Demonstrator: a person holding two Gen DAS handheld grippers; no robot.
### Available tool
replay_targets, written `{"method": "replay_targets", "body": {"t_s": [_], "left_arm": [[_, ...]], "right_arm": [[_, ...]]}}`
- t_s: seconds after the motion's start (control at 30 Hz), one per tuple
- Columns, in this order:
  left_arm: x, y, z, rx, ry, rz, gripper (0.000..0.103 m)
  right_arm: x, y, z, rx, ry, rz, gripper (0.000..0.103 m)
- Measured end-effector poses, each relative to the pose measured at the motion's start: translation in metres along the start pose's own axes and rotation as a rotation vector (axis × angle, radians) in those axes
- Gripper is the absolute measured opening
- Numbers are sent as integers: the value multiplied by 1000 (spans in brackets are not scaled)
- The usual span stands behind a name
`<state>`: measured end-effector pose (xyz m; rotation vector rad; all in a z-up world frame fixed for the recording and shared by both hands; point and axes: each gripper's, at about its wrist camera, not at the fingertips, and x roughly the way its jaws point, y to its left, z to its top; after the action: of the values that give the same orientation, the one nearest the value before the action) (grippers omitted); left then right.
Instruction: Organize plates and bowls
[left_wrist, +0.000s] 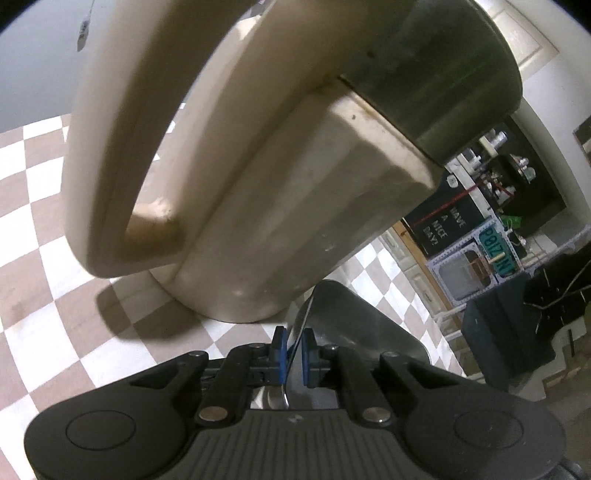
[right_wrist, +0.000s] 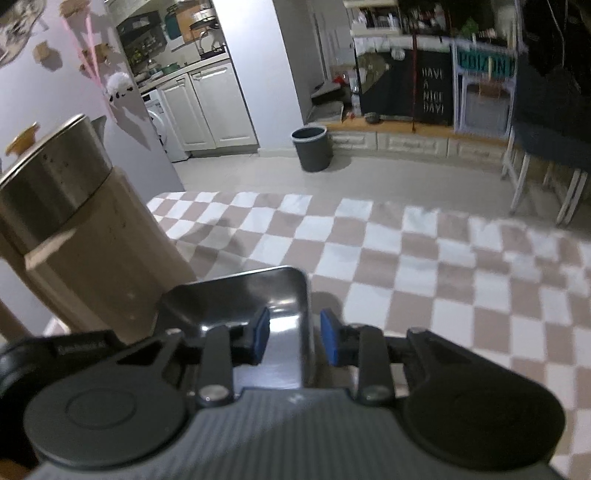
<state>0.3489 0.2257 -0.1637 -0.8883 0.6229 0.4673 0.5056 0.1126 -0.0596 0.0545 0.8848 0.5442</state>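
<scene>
Checkered tablecloth (right_wrist: 388, 258), kitchen cabinets (right_wrist: 207, 107) beyond

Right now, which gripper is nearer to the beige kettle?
Left. The left gripper, shut on the rim of a steel tray, sits right at the foot of the kettle. The right gripper straddles the tray's other rim, with the kettle off to its left.

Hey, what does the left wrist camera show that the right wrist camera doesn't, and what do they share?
Only the left wrist view shows the kettle's handle and the left gripper shut on the steel tray's rim.

Only the right wrist view shows the bin, the kitchen cabinets, and the right gripper straddling the tray's edge, pads apart.

Both show the kettle, the tray, the checkered cloth and the "Have a nice day" sign.
</scene>
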Motion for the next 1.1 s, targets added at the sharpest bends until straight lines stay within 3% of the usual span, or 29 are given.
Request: {"method": "replay_targets", "body": {"t_s": [0.23,0.37,0.47,0.87,1.1], "left_arm": [[2,0,5,45,25,-19,8],[2,0,6,63,43,-23,6],[0,-5,5,112,64,-13,5],[-42,-30,1,208,57,-87,4],[-82,-58,-18,331,35,-141,3]], "right_arm": [[11,10,-3,-38,43,-38,33],[9,14,0,-67,47,-83,11],[4,16,0,-97,49,-100,7],[-47,5,-10,-103,17,-87,6],[-102,-13,-19,-34,-64,-66,5]]}}
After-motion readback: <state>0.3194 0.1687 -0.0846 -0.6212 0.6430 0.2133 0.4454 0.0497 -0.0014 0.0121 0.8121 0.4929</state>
